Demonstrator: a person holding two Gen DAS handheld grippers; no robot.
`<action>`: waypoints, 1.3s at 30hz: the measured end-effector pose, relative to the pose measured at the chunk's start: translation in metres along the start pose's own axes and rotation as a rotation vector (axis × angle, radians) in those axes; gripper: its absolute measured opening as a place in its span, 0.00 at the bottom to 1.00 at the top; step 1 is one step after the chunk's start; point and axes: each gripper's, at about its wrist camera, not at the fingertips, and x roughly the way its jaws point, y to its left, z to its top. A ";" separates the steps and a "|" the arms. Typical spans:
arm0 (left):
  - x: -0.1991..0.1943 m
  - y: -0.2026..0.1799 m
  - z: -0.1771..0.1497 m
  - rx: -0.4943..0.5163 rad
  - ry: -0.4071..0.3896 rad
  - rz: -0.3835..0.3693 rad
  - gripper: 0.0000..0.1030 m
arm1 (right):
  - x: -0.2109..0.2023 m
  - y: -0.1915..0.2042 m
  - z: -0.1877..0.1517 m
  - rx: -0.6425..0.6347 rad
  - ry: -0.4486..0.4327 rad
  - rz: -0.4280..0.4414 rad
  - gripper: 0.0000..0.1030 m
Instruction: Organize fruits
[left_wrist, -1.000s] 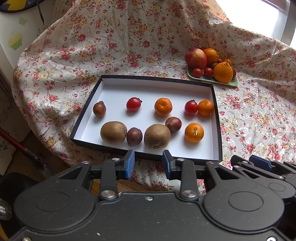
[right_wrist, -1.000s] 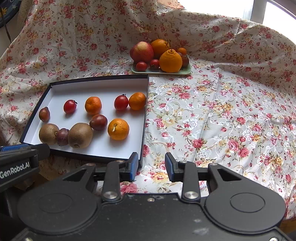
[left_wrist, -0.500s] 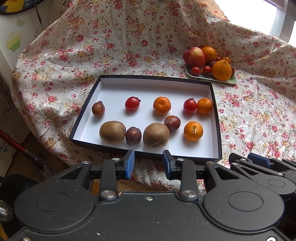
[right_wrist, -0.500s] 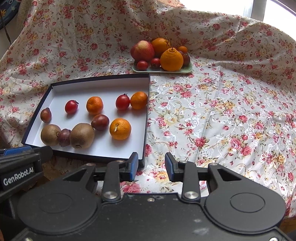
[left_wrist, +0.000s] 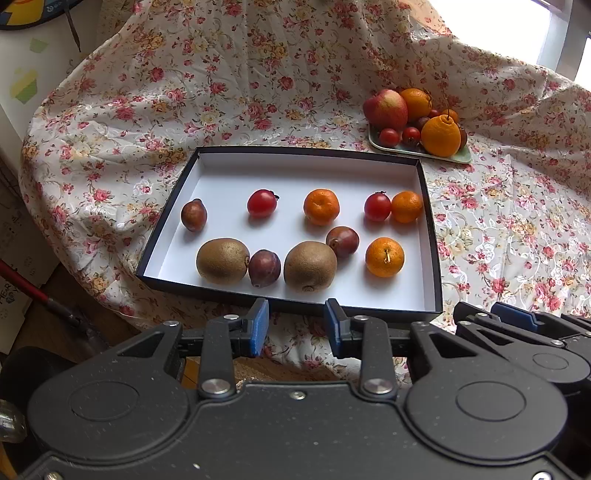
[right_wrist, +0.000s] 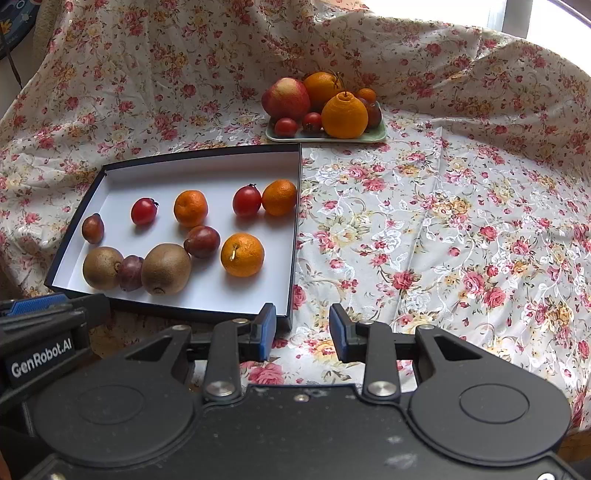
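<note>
— Black-walled box (left_wrist: 430, 236) holding kiwis, plums, tomatoes, mandarins; green tray (right_wrist: 380, 133) of remaining fruit beyond, far side of table.
— Nearer to right gripper (right_wrist: 302, 332), straight ahead past box corner. Left gripper (left_wrist: 296, 326) facing box. Both fingers parted, gripping nothing.
— Any writing?
— "GenRobot.AI" on left gripper's side.

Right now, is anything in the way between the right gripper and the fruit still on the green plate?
Nothing visible is. The right gripper is open and empty. Only bare flowered cloth lies between it and the green plate. The box sits off to the left.
</note>
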 end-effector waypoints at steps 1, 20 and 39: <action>0.000 0.000 0.000 0.001 0.000 0.000 0.41 | 0.001 0.000 0.000 0.000 0.002 0.000 0.34; 0.000 -0.002 0.000 0.010 0.001 -0.003 0.41 | 0.002 0.001 0.000 0.008 0.010 0.015 0.34; -0.001 -0.002 -0.001 0.026 -0.002 0.001 0.41 | 0.001 0.000 -0.001 0.013 0.012 0.024 0.34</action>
